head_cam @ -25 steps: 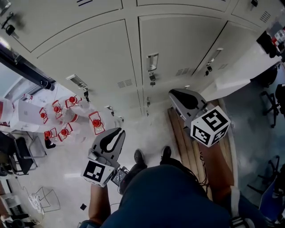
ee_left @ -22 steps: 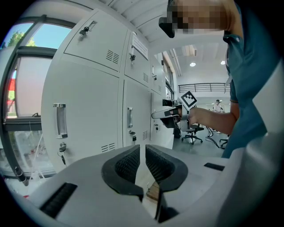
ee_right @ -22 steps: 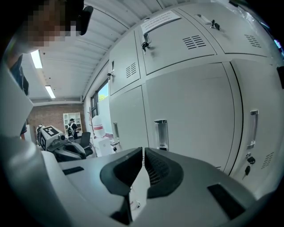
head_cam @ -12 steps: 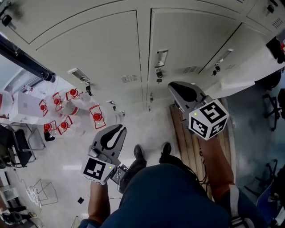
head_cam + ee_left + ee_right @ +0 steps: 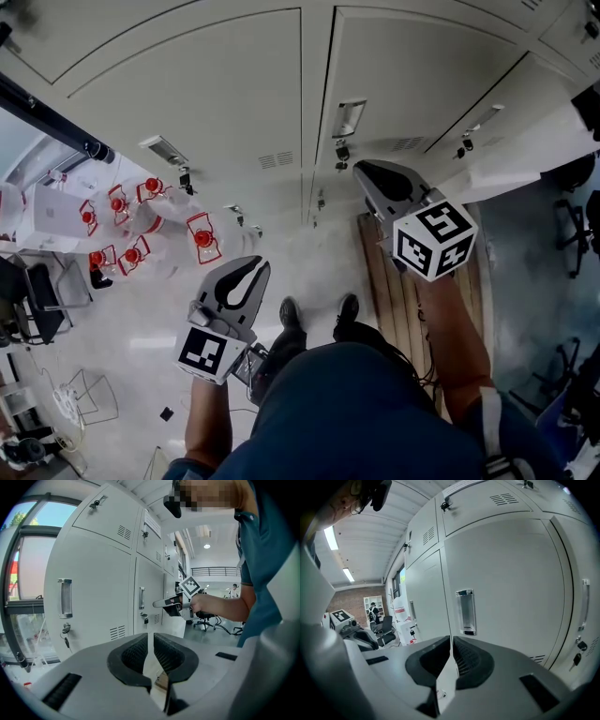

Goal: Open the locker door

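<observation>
Step in hand, as I read it: approach. The door (image 5: 422, 75) isn't touched yet and looks fully closed, flush w/ its neighbours.

R tongs (image 5: 367, 174) are up front, aimed at that door, tilted a bit below level. In the right gripper view the handle (image 5: 465, 612) sits at 12 o'clock off the tong tips, near but clear of them, no contact. Jaws are pressed together w/ nothing btw them. Head view agrees: handle at 12 o'clock of R tongs, w/ a small lock (image 5: 342, 150) btw the two.

L tongs (image 5: 251, 272) hang at approx 8 o'clock of the R ones, well apart from the lockers. They're closed to a thin slit & empty. Prob. not needed for this job.

The handle is on the door's 9 o'clock edge in the right gripper view, so I'd guess hinges at 3 o'clock. Can't see them tho.

Next, I reckon:
- Spread the R jaws enough for the handle, which looks like a recessed chrome pull.
- Ease fwd & slightly up and get one jaw inside the recess.
- Close on the lip, then pull back in an arc round the hinge side.

If the lock is engaged the door won't come, and I can't tell from here whether it is. Risks: closed jaws just bump the plate, or a shallow bite slips off the chrome.
</observation>
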A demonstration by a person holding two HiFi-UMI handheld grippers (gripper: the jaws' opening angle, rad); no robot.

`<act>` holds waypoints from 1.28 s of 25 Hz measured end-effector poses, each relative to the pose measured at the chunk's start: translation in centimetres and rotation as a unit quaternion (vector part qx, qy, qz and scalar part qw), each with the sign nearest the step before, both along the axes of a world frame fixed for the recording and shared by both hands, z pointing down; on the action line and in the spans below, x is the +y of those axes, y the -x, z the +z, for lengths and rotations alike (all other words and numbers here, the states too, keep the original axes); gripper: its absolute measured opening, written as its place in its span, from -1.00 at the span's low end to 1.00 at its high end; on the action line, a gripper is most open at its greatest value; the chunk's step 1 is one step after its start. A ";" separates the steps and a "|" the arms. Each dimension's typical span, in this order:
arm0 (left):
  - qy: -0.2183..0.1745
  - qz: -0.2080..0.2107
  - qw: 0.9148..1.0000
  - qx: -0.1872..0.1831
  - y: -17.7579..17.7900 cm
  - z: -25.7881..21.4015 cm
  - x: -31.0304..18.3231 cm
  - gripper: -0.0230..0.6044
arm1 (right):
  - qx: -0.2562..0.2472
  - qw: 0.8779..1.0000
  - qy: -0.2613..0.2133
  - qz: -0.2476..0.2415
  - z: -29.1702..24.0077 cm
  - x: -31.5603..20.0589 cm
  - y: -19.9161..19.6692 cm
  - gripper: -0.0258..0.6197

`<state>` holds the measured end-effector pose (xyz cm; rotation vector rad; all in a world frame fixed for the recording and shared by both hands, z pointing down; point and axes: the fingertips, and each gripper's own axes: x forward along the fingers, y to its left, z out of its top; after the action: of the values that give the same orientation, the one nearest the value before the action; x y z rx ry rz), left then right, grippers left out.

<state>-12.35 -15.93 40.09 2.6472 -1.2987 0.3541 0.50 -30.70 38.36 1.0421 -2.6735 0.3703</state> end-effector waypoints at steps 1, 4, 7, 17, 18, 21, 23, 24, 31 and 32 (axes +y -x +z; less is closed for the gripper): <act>0.002 0.000 1.000 0.001 0.0 0.1 -0.1 -0.76 | 0.001 1.000 0.002 0.001 0.2 -0.1 0.0 -0.80; 0.005 0.003 1.000 0.001 -0.2 0.5 -0.3 -0.76 | 0.004 1.000 0.009 0.007 0.9 -0.5 -0.3 -0.80; 0.006 0.007 1.000 0.000 -0.4 0.7 -0.4 -0.76 | 0.006 1.000 0.013 0.014 1.5 -1.0 -0.7 -0.80; 0.011 0.012 1.000 0.002 -0.7 1.2 -0.1 -0.76 | 0.012 0.999 0.029 0.023 3.4 -1.5 -1.1 -0.80; 0.012 0.012 1.000 0.002 -0.8 1.3 -0.1 -0.76 | 0.013 0.999 0.030 0.024 3.5 -1.5 -1.1 -0.80; 0.015 0.013 1.000 0.002 -0.8 1.7 0.0 -0.76 | 0.016 0.999 0.033 0.028 3.9 -1.7 -1.3 -0.80; 0.016 0.014 1.000 0.002 -0.8 1.8 -0.1 -0.76 | 0.018 0.999 0.035 0.031 4.3 -1.9 -1.5 -0.80; 0.016 0.014 1.000 0.002 -0.8 1.8 -0.1 -0.76 | 0.019 0.999 0.036 0.032 4.4 -1.9 -1.6 -0.80; 0.017 0.014 1.000 0.003 -0.8 2.0 -0.1 -0.76 | 0.025 0.998 0.046 0.032 5.6 -2.5 -1.5 -0.80; 0.018 0.014 1.000 0.003 -0.7 2.1 -0.1 -0.76 | 0.026 0.998 0.047 0.032 5.7 -2.6 -1.4 -0.80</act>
<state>-11.60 -16.07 42.17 2.6361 -1.2435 0.3707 1.94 -33.32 44.06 1.0949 -2.5559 0.4712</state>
